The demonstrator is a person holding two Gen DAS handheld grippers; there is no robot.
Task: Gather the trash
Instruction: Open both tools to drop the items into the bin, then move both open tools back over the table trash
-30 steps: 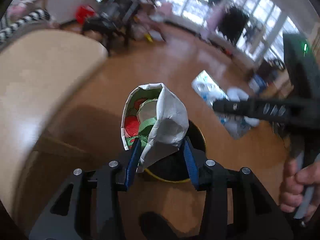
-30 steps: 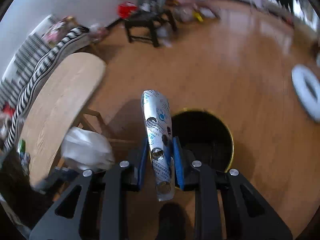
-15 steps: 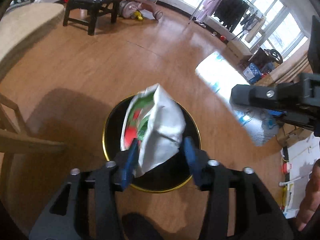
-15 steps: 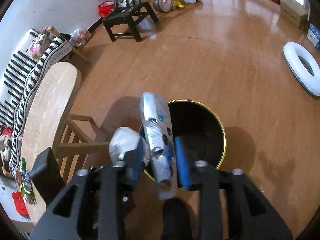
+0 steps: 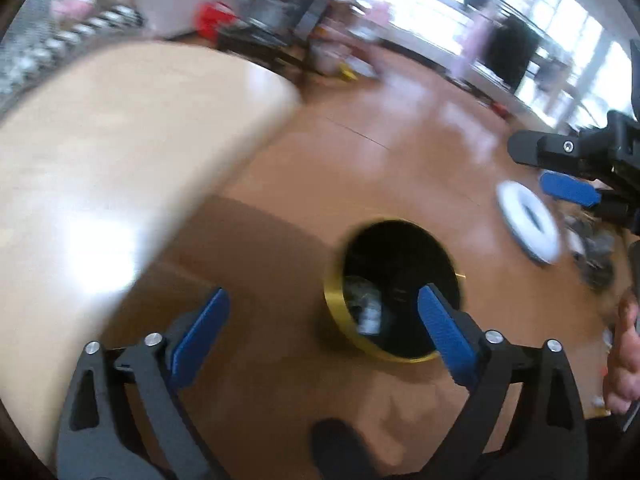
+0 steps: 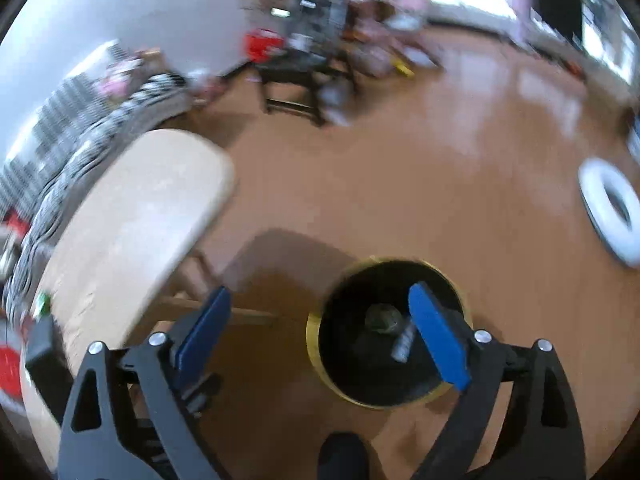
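Note:
A black trash bin with a gold rim [image 5: 335, 300] stands on the wooden floor; it also shows in the right wrist view [image 6: 313, 338]. Wrappers [image 5: 366, 308] lie inside it, and a silver wrapper [image 6: 402, 344] shows on its bottom in the right wrist view. My left gripper [image 5: 322, 312] is open and empty above the floor, just left of the bin's mouth. My right gripper [image 6: 318, 312] is open and empty over the bin's left rim; it also shows at the right edge of the left wrist view [image 5: 560, 168].
A light wooden table [image 5: 100, 168] is at the left, also in the right wrist view [image 6: 132, 220]. A white ring [image 6: 612, 208] lies on the floor at the right. A dark stool [image 6: 304, 80] and clutter stand at the far side. Both views are blurred.
Both grippers opened and let go of their wrappers, which dropped into the bin. Both grippers then swung up and left, bringing the table into view.

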